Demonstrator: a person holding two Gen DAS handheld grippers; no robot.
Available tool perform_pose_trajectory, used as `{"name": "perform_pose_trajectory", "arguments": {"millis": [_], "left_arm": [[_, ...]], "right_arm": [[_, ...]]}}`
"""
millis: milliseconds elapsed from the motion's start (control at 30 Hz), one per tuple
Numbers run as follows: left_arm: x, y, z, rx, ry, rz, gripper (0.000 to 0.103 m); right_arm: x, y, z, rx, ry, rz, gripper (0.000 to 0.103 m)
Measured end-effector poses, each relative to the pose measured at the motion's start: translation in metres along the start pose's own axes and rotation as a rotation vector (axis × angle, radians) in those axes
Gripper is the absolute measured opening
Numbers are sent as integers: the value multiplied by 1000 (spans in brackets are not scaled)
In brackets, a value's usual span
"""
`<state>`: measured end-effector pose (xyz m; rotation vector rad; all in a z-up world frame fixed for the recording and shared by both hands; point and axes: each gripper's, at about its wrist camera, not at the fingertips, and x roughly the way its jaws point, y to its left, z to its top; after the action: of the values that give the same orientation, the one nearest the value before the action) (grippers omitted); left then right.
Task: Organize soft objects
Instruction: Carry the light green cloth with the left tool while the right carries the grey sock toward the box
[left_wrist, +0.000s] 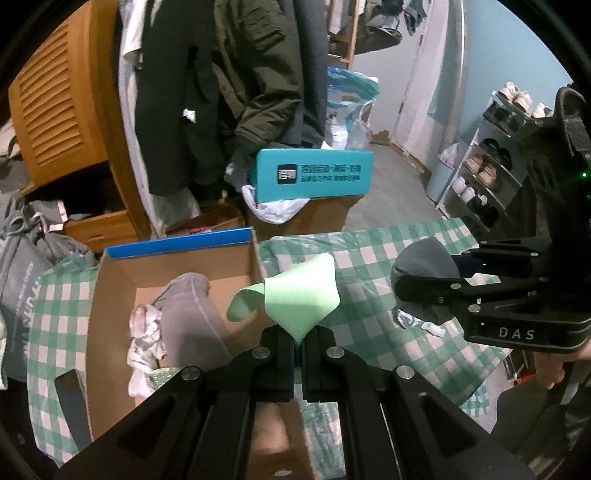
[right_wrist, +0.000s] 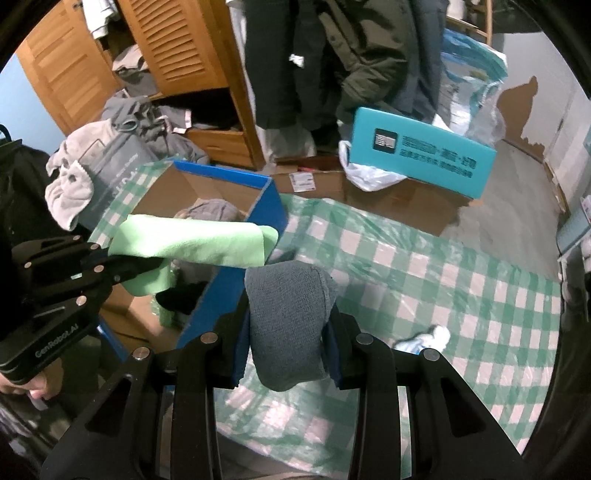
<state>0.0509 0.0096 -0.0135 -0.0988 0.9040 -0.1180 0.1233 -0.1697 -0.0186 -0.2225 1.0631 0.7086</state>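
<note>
My left gripper (left_wrist: 298, 341) is shut on a light green cloth (left_wrist: 295, 295) and holds it above the right side of an open cardboard box (left_wrist: 177, 262) with blue flaps. In the box lie a grey garment (left_wrist: 192, 314) and a crumpled white cloth (left_wrist: 146, 343). My right gripper (right_wrist: 288, 325) is shut on a rolled grey-blue cloth (right_wrist: 288, 317), held over the green checked tablecloth (right_wrist: 424, 288) just right of the box (right_wrist: 229, 288). The left gripper with the green cloth (right_wrist: 192, 243) shows in the right wrist view, over the box.
A small white and blue item (right_wrist: 424, 339) lies on the tablecloth. Beyond the table stand a teal box (left_wrist: 314, 177) on cardboard cartons, hanging coats (left_wrist: 229, 92), a wooden wardrobe (left_wrist: 62, 110) and a shoe rack (left_wrist: 491, 158).
</note>
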Motion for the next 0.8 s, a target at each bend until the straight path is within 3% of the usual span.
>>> {"name": "perform_pose_trajectory", "arguments": {"millis": [300,800], "left_arm": [[-10,34,-9,-64,-1,11,2],[-20,86,-26,-126,-5,91,2]], "right_arm": [[17,33,16,-44,21,24,33],[53,88,32,-109,86,72,33]]}}
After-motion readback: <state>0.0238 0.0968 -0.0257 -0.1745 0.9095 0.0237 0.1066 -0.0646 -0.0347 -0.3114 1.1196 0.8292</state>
